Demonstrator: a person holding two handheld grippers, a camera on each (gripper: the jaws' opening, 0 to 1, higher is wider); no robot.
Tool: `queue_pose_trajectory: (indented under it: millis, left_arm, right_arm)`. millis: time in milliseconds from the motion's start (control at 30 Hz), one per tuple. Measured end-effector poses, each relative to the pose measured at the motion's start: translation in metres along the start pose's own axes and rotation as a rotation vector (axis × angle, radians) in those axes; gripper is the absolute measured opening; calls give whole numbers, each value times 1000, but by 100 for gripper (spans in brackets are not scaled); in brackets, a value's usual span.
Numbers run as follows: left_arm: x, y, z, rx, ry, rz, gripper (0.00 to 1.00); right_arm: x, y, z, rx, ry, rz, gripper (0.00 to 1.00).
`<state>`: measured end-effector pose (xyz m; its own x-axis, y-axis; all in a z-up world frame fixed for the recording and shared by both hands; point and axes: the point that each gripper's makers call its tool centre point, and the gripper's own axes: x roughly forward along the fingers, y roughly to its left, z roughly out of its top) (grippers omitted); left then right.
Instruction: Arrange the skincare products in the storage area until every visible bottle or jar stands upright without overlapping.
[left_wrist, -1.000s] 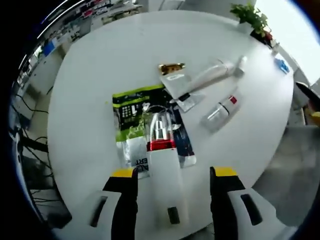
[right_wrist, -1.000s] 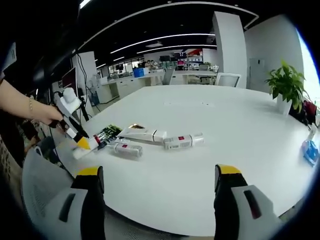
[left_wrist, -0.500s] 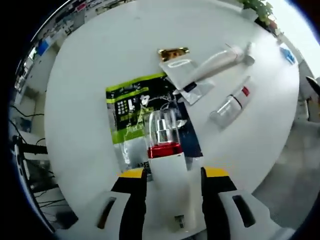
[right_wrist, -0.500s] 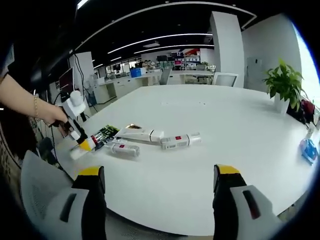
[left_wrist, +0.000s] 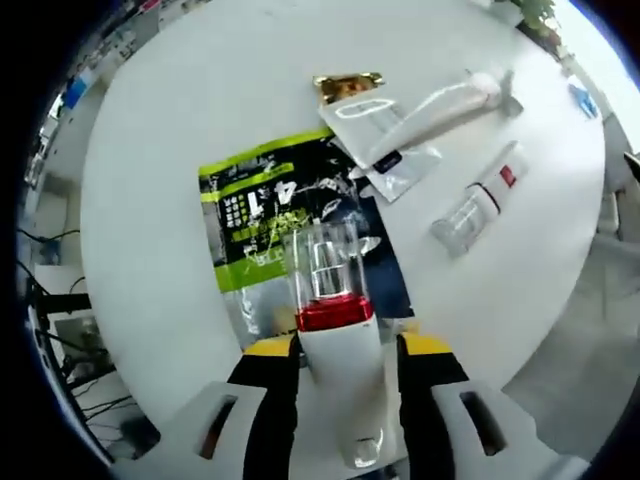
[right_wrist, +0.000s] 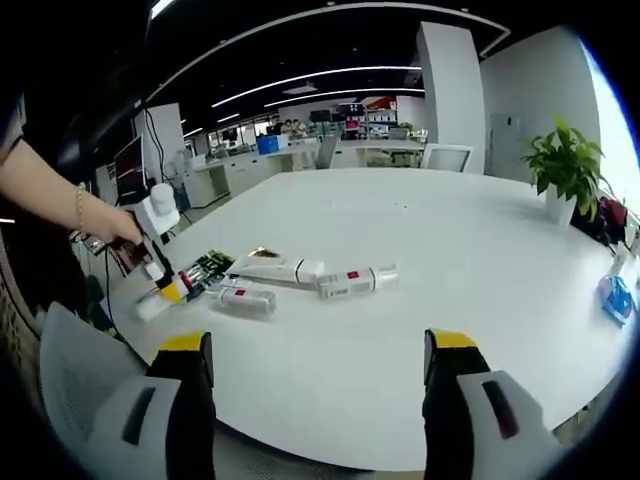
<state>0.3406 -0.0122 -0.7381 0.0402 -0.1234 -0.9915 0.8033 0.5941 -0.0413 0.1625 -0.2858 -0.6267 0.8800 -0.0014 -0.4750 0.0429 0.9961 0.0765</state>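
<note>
My left gripper (left_wrist: 347, 345) is shut on a white bottle (left_wrist: 340, 395) with a red band and a clear cap, which points away over a green and black packet (left_wrist: 255, 205). A white tube (left_wrist: 440, 105) and a small clear-capped bottle (left_wrist: 480, 200) lie flat further out. In the right gripper view, my right gripper (right_wrist: 318, 350) is open above the table's near edge, holding nothing. Ahead of it lie the tube (right_wrist: 280, 266) and two bottles (right_wrist: 245, 297) (right_wrist: 355, 282). The left gripper (right_wrist: 165, 285) is at the far left, held by a person's hand (right_wrist: 100, 230).
The round white table (right_wrist: 400, 230) stretches far behind the products. A potted plant (right_wrist: 570, 165) and a blue object (right_wrist: 612, 295) stand at its right edge. A gold-coloured item (left_wrist: 348, 85) and a clear sachet (left_wrist: 385, 165) lie by the tube. Office desks fill the background.
The left gripper's jaws, wide apart on either side of the white bottle a second ago, have shut on its body. The right gripper has stayed open and hardly moved.
</note>
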Motion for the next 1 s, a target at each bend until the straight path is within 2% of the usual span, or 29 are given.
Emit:
queue_pose_trajectory:
  millis: [633,867,1000]
  left_arm:
    - [3,4,-1,25,33,21,28]
    - [3,6,-2,-14,35,23,25]
    - [2,7,-2,-25,15,19,24]
  right_arm:
    - [0,-1,-1,1,5,-6,85]
    - [0,-1,-1,-7,5,-10,85]
    - [0,0,-1,-12,7,-8,85]
